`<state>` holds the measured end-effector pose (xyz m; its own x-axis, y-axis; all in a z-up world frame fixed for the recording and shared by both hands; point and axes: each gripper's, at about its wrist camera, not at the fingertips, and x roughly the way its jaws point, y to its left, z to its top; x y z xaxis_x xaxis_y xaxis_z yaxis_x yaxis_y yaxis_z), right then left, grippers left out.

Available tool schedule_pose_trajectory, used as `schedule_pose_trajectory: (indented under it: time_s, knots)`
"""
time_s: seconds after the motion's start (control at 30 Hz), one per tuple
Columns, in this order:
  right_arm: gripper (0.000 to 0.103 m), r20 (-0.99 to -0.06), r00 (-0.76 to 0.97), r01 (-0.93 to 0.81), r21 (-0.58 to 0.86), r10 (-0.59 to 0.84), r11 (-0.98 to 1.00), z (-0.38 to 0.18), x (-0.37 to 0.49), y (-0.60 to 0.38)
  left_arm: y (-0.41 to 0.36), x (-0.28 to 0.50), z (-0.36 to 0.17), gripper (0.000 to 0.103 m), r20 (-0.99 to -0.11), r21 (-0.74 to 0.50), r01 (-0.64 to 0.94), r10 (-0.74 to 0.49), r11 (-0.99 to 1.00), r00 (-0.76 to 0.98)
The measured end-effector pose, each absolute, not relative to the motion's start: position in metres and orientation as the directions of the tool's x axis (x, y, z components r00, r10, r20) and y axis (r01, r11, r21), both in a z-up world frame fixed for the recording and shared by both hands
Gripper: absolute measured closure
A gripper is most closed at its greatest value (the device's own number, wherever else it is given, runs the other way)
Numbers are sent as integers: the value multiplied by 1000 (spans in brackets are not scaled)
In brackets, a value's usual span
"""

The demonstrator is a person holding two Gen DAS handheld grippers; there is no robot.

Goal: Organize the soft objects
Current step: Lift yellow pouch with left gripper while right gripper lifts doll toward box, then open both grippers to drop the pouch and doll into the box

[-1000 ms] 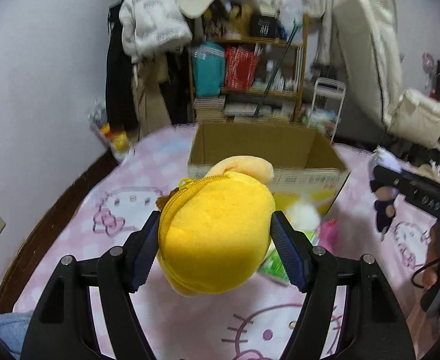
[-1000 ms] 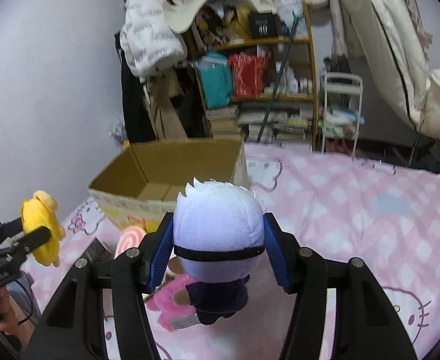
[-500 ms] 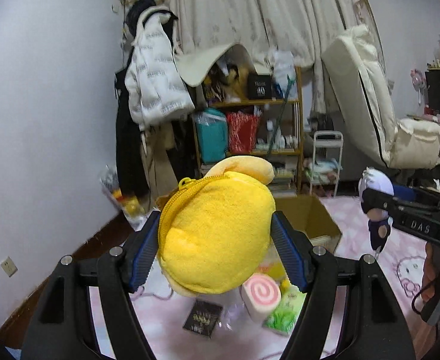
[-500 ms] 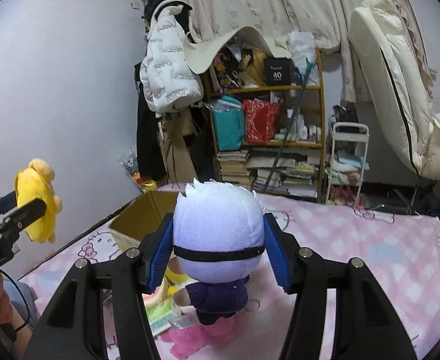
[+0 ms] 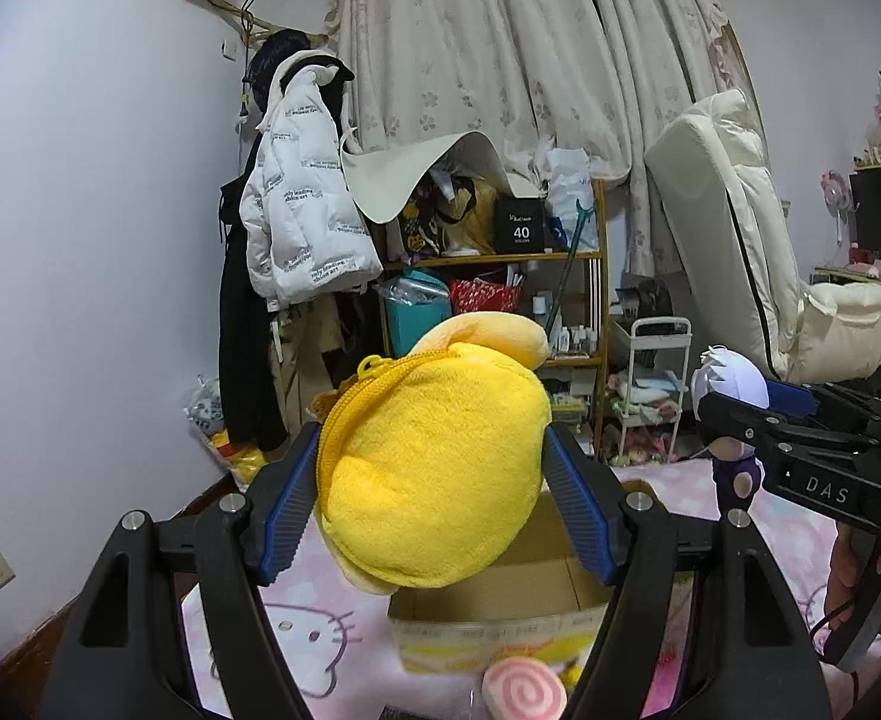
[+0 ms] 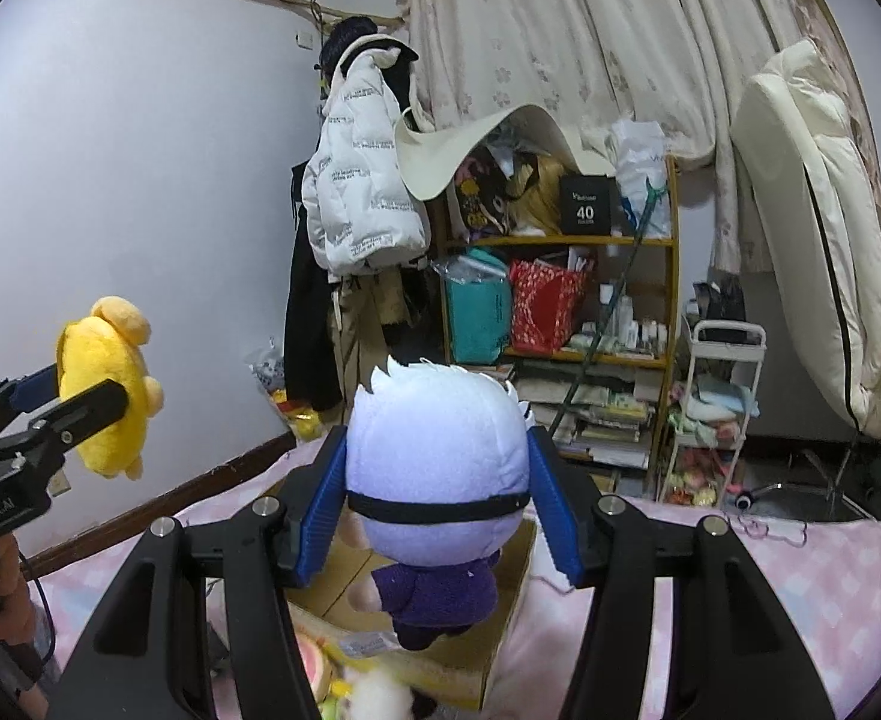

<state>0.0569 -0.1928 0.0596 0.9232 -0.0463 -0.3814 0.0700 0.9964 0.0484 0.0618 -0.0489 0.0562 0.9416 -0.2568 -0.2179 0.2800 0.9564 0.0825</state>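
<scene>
My left gripper is shut on a yellow plush toy with a zipper, held high above an open cardboard box. My right gripper is shut on a white-haired plush doll in purple clothes, held above the same box. The doll and right gripper also show at the right of the left wrist view. The yellow plush and left gripper show at the left of the right wrist view.
The box stands on a pink Hello Kitty sheet. A pink swirl plush and other soft items lie in front of the box. Behind are a cluttered shelf, hanging coats and a white chair.
Both grippers have risen and tilted up with their plush toys. The box has dropped low in both views and more of the wall and curtains shows.
</scene>
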Motion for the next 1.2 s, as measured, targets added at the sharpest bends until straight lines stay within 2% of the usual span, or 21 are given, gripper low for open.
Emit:
schedule_pose_trajectory:
  time_s: [0.27,0.83,1.07,1.2]
  knots:
    - [42,-372,927,71,76,-38,995,44,76,-197,-56,84,36,31,-242,101,295,-264,950,934]
    - [41,-471,882,76,119,-11,990,-10,105,-209,-73,136,-17,30,-415,55,344,-292,937,862]
    - [39,-481,876,76,135,-2,988,-21,102,-214,-82,143,-30,29,-471,62,366,-296,928,831]
    - [38,-507,862,88,156,4,984,-25,105,-220,-88,141,-36,20,-492,99,355,-264,930,829]
